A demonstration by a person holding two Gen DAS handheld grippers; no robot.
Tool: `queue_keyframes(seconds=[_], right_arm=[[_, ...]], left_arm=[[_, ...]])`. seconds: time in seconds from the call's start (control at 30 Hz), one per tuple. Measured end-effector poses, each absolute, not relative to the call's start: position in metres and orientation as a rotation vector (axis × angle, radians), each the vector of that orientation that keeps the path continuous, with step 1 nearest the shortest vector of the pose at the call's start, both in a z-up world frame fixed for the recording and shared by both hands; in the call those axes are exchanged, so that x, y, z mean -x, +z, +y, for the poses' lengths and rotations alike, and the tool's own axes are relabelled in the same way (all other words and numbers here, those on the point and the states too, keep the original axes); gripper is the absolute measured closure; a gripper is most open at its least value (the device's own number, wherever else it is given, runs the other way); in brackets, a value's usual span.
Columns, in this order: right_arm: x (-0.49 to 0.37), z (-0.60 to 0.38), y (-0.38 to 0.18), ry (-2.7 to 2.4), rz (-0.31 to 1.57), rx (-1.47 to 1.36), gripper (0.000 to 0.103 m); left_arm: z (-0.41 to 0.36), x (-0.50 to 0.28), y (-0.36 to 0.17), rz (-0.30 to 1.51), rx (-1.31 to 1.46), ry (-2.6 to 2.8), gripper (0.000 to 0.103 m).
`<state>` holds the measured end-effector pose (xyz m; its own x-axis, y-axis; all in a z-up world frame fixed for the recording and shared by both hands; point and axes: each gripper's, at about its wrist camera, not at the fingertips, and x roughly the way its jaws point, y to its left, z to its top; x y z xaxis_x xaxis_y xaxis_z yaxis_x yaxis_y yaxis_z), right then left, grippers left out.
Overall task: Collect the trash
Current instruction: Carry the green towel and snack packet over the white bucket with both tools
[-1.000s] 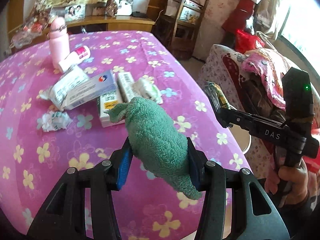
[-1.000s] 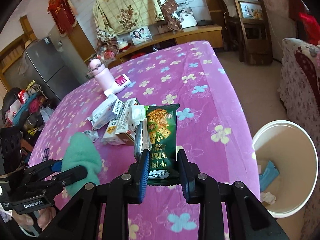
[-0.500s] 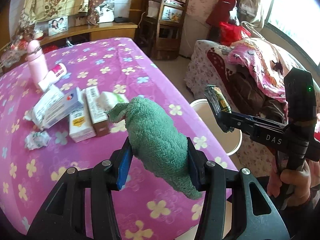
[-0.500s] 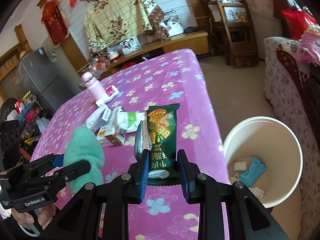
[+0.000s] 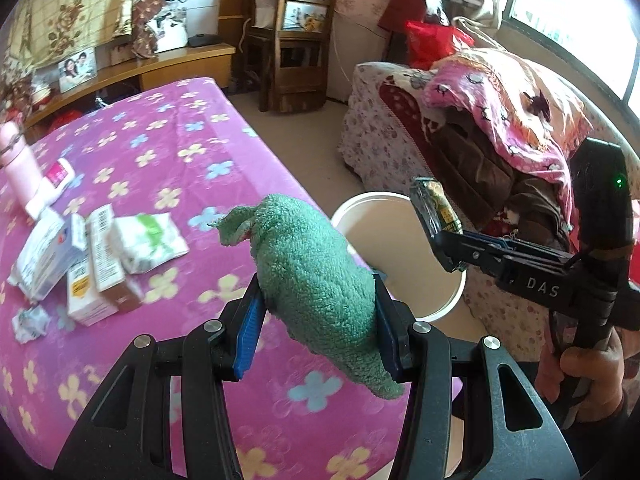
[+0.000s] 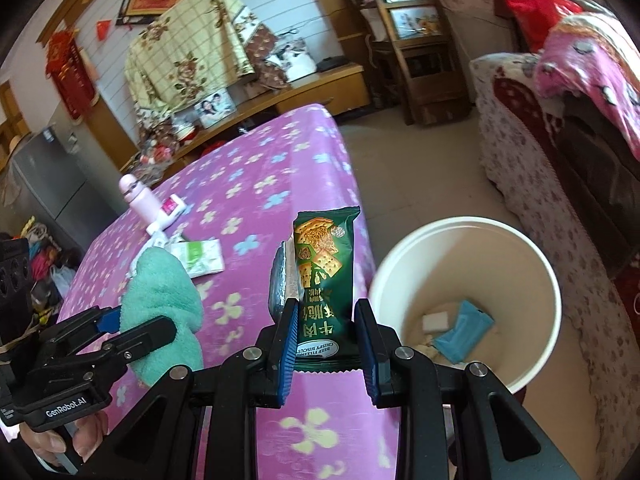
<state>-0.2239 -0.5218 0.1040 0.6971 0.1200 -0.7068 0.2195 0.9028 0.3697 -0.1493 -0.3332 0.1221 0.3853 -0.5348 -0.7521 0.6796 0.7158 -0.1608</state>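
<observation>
My right gripper (image 6: 325, 330) is shut on a green biscuit wrapper (image 6: 324, 268), held upright near the table's right edge, just left of the white trash bin (image 6: 536, 258). The bin holds a blue packet (image 6: 464, 332) and white scraps. In the left wrist view the right gripper (image 5: 444, 244) holds the wrapper (image 5: 438, 206) over the bin's rim (image 5: 360, 204). My left gripper (image 5: 316, 318) is shut on a green towel (image 5: 316, 276) above the table edge; it also shows in the right wrist view (image 6: 132, 328) with the towel (image 6: 164, 300).
On the purple flowered table (image 5: 160, 152) lie several boxes (image 5: 76, 264), a tissue pack (image 5: 148, 240), a crumpled paper (image 5: 30, 322) and a pink bottle (image 5: 18, 164). A sofa with pink blanket (image 5: 504, 104) stands right of the bin. A wooden chair (image 5: 292, 40) is behind.
Both grippers have swung right, away from the table's middle toward the bin. The wrapper is now beside the bin's rim. Both holds are unchanged.
</observation>
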Motion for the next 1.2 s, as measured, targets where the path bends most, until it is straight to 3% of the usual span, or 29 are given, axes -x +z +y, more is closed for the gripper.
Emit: queue_keyframes(seconds=[1.2], right_arm=[[0.231,-0.623,0.022,-0.283,0.915,-0.614,0.076]], left_arm=[[-0.458,0.128,0.053,0.98,-0.292,-0.815,0.055]])
